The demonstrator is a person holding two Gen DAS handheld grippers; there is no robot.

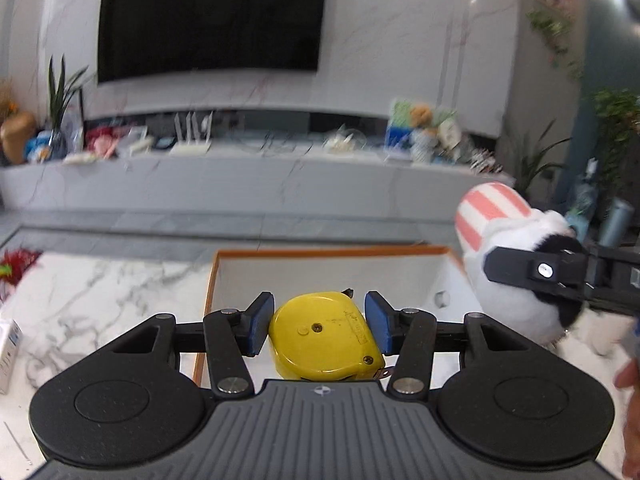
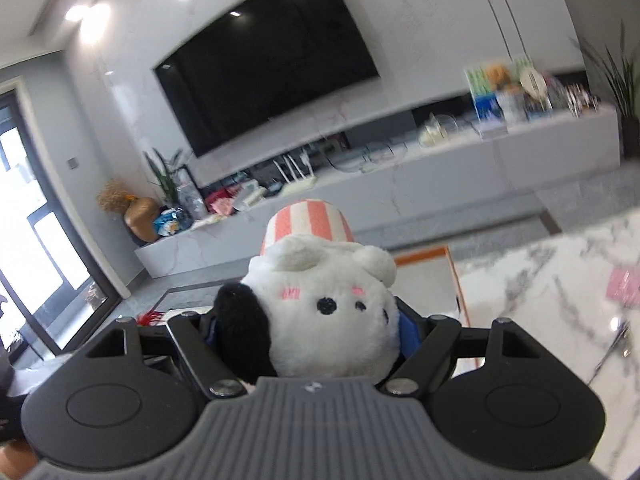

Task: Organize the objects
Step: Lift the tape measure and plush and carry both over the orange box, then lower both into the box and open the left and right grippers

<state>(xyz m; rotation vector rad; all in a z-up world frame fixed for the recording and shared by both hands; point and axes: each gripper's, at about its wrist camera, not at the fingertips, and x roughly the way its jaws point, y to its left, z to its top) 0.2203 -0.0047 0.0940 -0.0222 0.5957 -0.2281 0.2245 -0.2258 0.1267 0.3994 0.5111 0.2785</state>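
Note:
My left gripper (image 1: 318, 326) is shut on a yellow tape measure (image 1: 326, 338) and holds it over the near left part of a white box with an orange rim (image 1: 328, 251). My right gripper (image 2: 308, 332) is shut on a white plush dog with black ears and a pink-striped hat (image 2: 320, 304). In the left wrist view the plush dog (image 1: 516, 264) and the right gripper (image 1: 536, 270) hang above the box's right edge. The box also shows behind the plush in the right wrist view (image 2: 424, 253).
The box stands on a white marble table (image 1: 100, 288). A red feathery object (image 1: 16, 264) lies at the table's far left and a white carton (image 1: 8, 352) at its left edge. A pink packet (image 2: 624, 286) lies on the table at the right. A TV console stands beyond.

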